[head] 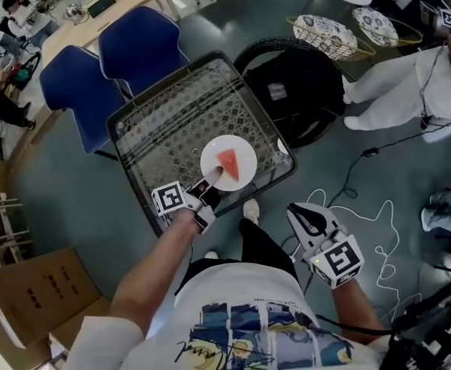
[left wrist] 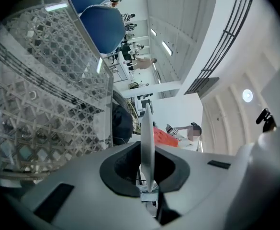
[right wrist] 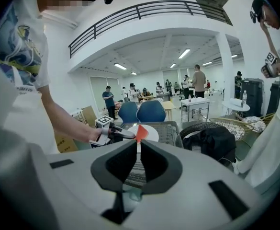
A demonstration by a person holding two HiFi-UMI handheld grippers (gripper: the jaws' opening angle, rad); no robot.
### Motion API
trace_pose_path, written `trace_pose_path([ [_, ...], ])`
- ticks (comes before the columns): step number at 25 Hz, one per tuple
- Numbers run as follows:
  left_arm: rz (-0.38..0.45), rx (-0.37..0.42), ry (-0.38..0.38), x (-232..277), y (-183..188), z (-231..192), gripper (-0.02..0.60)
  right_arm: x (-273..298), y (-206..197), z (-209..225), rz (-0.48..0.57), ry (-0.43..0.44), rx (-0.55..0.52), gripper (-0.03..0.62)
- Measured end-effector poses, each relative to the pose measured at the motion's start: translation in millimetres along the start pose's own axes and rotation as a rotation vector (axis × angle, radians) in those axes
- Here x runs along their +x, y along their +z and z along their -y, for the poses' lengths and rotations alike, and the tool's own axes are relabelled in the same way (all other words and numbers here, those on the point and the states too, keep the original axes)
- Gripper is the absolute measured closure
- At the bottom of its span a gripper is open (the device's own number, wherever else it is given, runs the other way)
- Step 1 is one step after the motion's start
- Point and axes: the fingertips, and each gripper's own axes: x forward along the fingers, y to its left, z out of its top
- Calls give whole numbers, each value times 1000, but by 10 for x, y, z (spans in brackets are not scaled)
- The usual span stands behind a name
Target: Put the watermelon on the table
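Woven lattice in a black frame forms the top of the table [head: 171, 102], the biggest thing below the person. Two blue chairs [head: 140, 48] stand at its far side, and a black bag [head: 294, 83] sits in a round seat just beside its right corner. Over the near right part of the tabletop is a white plate [head: 245, 176]. Whether it rests on the lattice or hangs just above it cannot be told.

The left gripper [head: 212, 177] reaches in from the near edge. Its jaws are clamped on the plate's near rim, which shows edge-on between them in the left gripper view [left wrist: 147, 147]. The right gripper [head: 301, 216] is held well apart, off the table's near right corner above the floor, with its jaws closed together on nothing [right wrist: 139, 159].

A red wedge of watermelon [head: 229, 162] lies on the middle of the plate.
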Motion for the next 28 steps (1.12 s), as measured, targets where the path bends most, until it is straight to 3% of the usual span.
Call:
trace_pose_path([
  [7,27,-13,70,859,391,-598,557,199,-108,703,-75,44,37,580],
  [13,29,-17,160,1331,634,-1101,557,284,-173,1025,-105,48,98,580],
  [20,13,-19,255,1681,818,-1538,557,442,-278,1308,-128,55,143,580],
  [28,-13,-3,312,1854,840,-1680,555,525,-310,1398,-118,61,182,580],
])
